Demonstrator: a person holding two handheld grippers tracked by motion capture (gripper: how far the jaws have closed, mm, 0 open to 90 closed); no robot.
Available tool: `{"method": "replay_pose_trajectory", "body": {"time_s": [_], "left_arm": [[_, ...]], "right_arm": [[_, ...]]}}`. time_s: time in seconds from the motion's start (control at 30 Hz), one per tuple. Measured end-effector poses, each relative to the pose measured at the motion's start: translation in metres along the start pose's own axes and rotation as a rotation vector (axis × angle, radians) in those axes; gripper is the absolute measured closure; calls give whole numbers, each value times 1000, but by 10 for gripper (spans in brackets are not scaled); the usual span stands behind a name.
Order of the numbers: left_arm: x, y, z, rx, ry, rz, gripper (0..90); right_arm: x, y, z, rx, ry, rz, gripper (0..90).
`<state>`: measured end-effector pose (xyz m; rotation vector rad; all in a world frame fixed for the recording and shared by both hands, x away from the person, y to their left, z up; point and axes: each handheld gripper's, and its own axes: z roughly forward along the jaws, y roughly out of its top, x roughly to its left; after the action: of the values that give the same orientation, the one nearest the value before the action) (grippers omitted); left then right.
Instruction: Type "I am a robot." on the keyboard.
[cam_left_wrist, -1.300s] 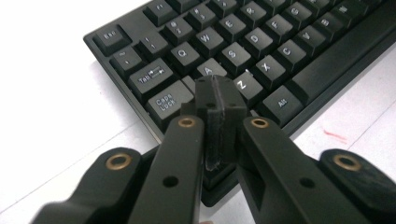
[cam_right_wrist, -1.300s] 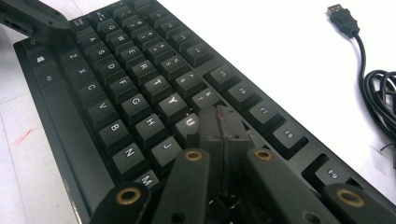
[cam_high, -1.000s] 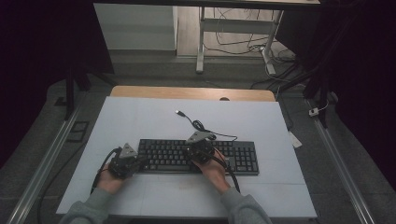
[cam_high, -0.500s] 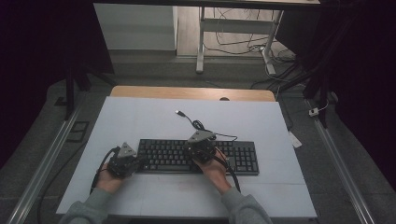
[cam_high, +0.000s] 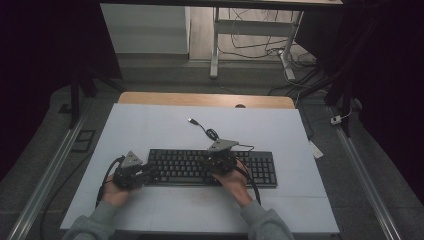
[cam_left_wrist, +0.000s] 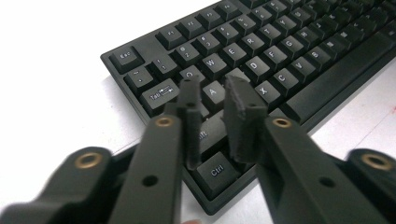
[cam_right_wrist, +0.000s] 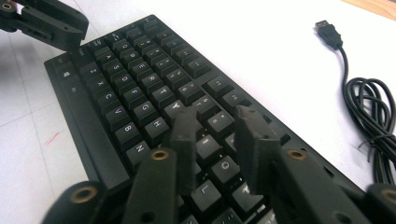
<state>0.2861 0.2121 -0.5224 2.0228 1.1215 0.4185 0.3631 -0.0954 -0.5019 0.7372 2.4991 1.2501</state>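
The left gripper (cam_left_wrist: 212, 95) has just been opening; its jaws stand a narrow gap apart with nothing between them, poised over the keyboard (cam_left_wrist: 280, 56) at its left end, tips above the A key. The right gripper (cam_right_wrist: 217, 123) has likewise just been opening, jaws slightly parted and empty, over the keys beneath it, with the cable (cam_right_wrist: 373, 116) off to its right.

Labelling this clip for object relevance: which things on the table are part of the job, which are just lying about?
In the job:
- keyboard, under both grippers
- left gripper, jaws apart over the left-hand keys, nothing between them
- right gripper, jaws apart over the middle keys, nothing between them

Lying about:
- USB plug and coiled cable beyond the keyboard, untouched
- white table cover
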Motion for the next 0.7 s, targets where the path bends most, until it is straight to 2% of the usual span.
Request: {"method": "replay_pose_trajectory", "body": {"time_s": [0.23,0.7], "left_arm": [[1,1,0,-12,-8,-14,614],[3,2,-1,-20,-2,-30,479]], "right_arm": [[-6,-7,-15,-11,-7,16,585],[-17,-26,-47,-21,-45,38,556]]}}
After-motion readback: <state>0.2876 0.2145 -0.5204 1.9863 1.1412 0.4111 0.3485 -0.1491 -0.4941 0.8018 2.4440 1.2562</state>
